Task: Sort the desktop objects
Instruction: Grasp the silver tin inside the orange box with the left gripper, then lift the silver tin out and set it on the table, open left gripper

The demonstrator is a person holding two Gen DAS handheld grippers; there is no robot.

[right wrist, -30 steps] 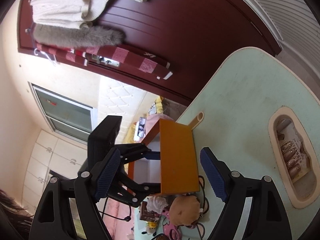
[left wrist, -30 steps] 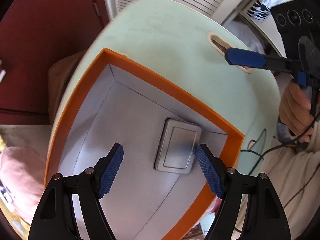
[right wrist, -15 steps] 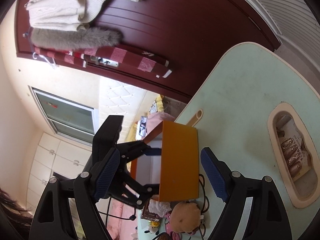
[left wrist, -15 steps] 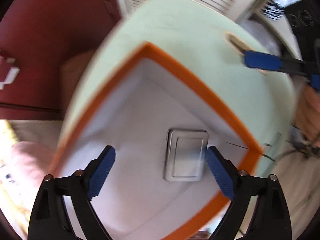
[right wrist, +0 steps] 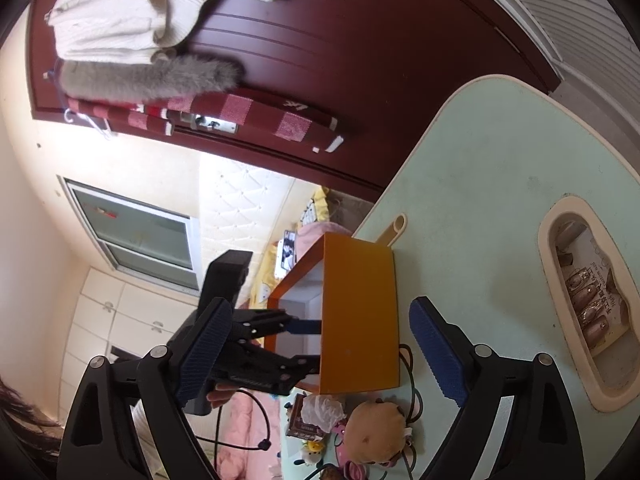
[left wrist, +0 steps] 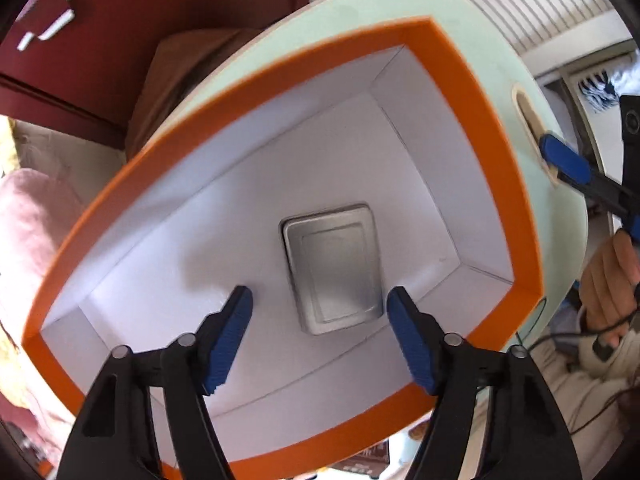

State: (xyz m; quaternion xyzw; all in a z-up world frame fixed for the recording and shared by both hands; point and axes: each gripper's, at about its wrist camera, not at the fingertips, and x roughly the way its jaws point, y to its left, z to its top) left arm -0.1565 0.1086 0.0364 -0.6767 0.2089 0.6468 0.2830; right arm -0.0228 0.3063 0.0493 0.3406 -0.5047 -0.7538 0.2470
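Orange box (left wrist: 496,128): square, thick orange rim, smooth white inside, on pale green desk (left wrist: 400,0); in right wrist view standing near desk's edge (right wrist: 360,320). Small grey metal tin (left wrist: 334,268), rectangular, rounded corners, recessed lid, flat on box floor, off-centre. Left gripper (left wrist: 318,336) above box interior, jaws wide apart, empty, tin between pad tips, not touching. Right gripper (right wrist: 320,352) over desk, jaws wide apart, nothing held. Oval cutout (right wrist: 588,300) in desk, well apart from box. Brown plush toy (right wrist: 376,432) and cables near box.
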